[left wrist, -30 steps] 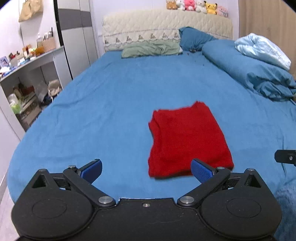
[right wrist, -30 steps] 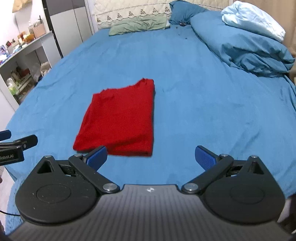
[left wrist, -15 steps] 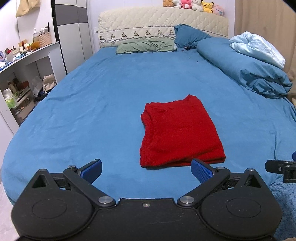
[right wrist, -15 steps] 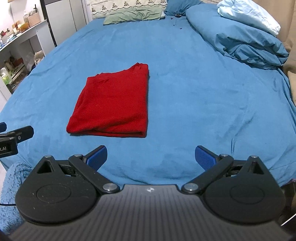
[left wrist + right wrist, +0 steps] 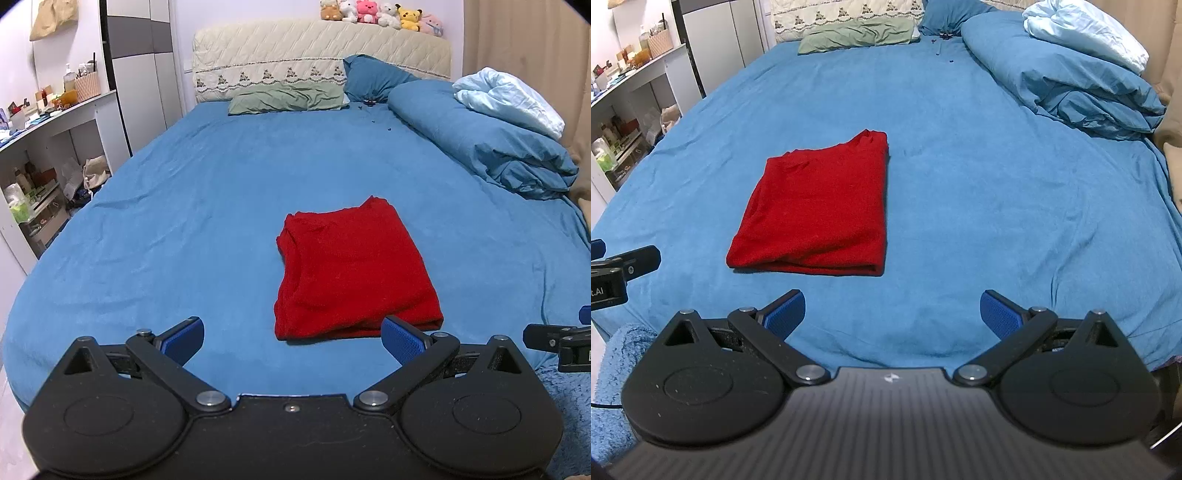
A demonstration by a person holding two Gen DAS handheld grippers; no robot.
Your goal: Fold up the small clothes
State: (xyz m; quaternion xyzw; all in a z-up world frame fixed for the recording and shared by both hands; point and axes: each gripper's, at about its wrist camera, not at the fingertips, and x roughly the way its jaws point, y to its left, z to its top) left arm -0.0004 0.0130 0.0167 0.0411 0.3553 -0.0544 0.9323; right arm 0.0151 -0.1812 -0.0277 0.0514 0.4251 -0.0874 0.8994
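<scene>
A red garment (image 5: 352, 271) lies folded into a flat rectangle on the blue bed sheet (image 5: 184, 221). It also shows in the right wrist view (image 5: 820, 210), left of centre. My left gripper (image 5: 293, 341) is open and empty, hovering near the foot of the bed just short of the garment's near edge. My right gripper (image 5: 892, 314) is open and empty, to the right of the garment and behind its near edge. Each gripper's tip shows at the edge of the other's view.
A rolled blue duvet (image 5: 487, 147) with a pale blue cloth (image 5: 509, 99) lies along the bed's right side. Green (image 5: 288, 98) and blue pillows (image 5: 373, 77) lie at the headboard. A white shelf desk (image 5: 48, 147) stands left. A fluffy blue rug (image 5: 617, 373) lies below.
Both grippers have drawn back and up from the garment toward the foot of the bed. The garment lies still and folded.
</scene>
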